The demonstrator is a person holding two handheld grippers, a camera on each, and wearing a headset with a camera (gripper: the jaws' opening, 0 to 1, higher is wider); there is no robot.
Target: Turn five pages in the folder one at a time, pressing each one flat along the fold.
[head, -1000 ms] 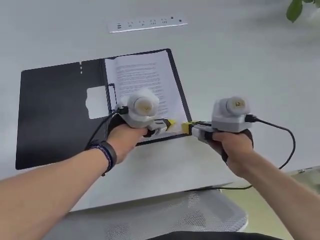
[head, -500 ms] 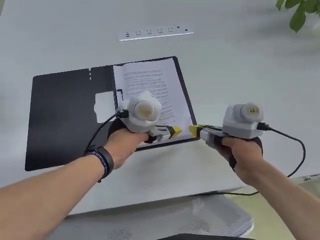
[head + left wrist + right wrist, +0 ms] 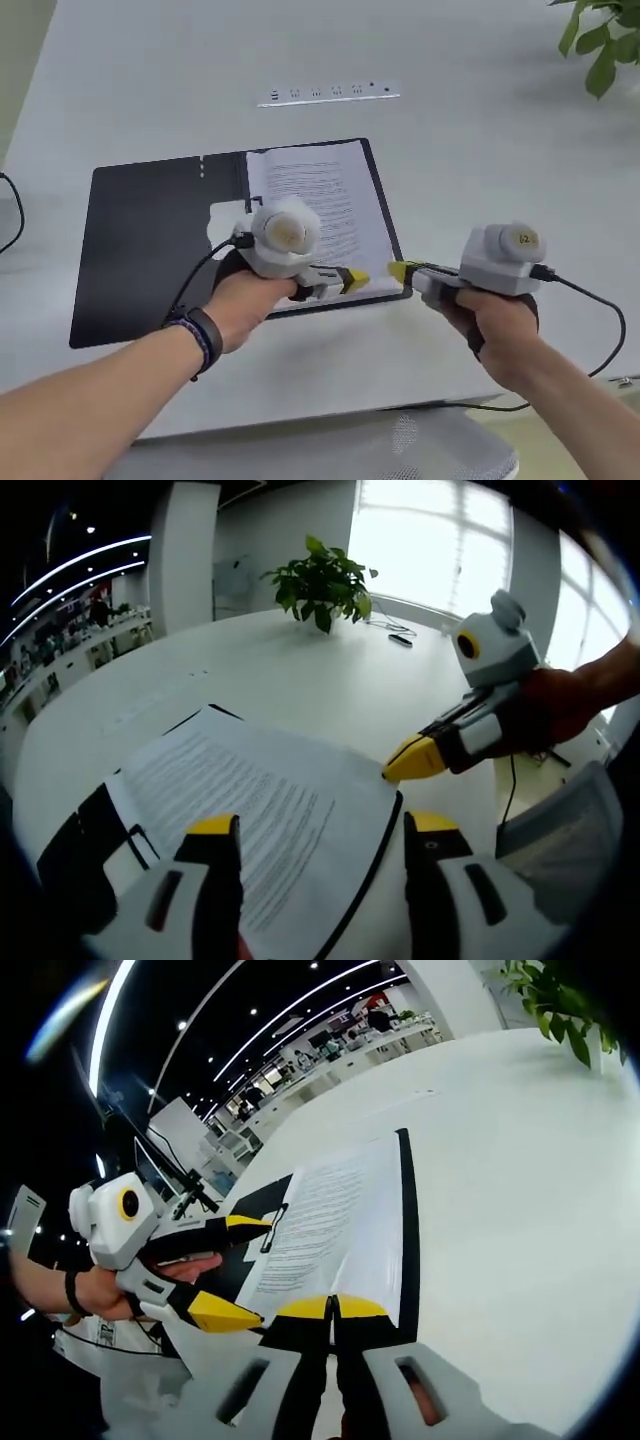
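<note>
No shift of folder (image 3: 150,250); left gripper (image 3: 320,825) spread over page (image 3: 320,195), right gripper (image 3: 330,1308) pressed together at its corner, could catch several sheets.

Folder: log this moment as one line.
folder open on table | page flat | left gripper open over page's near right corner | right gripper shut, tip by folder's near right corner
</note>
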